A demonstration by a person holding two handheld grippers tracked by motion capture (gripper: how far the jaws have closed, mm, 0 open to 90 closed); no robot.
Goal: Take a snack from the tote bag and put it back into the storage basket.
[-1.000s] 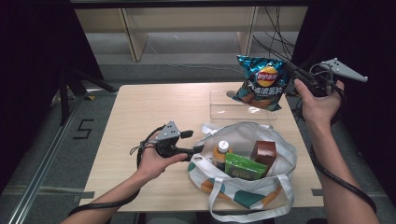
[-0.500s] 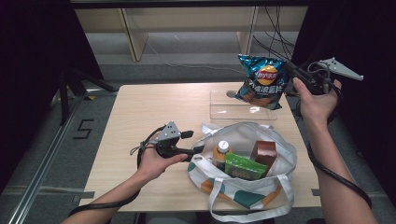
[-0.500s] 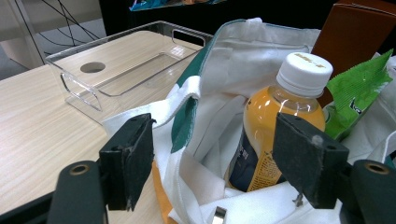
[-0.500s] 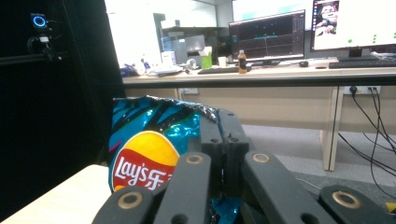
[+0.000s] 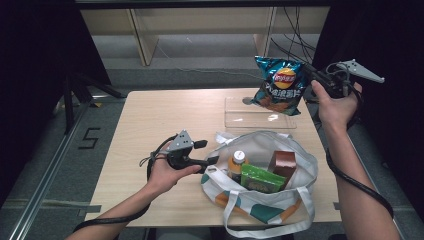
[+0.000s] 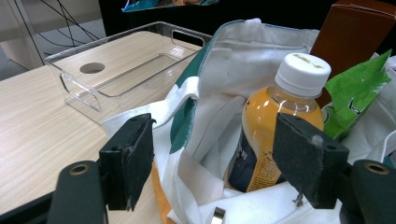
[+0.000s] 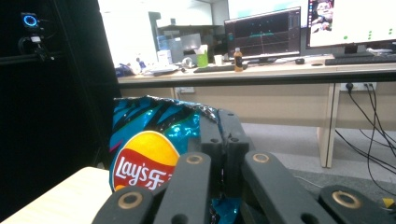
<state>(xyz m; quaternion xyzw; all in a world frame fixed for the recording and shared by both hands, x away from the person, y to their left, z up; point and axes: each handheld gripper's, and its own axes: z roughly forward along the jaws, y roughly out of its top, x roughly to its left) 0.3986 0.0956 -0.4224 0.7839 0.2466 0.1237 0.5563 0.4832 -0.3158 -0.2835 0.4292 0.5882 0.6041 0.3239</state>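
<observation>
Chip bag [image 5: 281, 85] — pinched in right hand-held gripper [image 5: 311, 80] | jaws clamped tight

We have open tabletop [image 5: 150, 120] across the whole left half, near and far, where a hand-held gripper could pass freely. On the near right, the tote bag [image 5: 295, 160] blocks the way, its mouth crowded by the juice bottle [image 5: 238, 162], green packet [image 5: 260, 178] and brown box [image 5: 283, 165]. Our left hand-held gripper [image 5: 212, 160] sits at the bag's left rim, jaws spread around the cloth. Just beyond the bag, the clear tray [image 5: 260, 114] stands open on top, but the chip bag [image 5: 280, 85] pinched in our right hand-held gripper [image 5: 312, 80] hangs over its far right part.
</observation>
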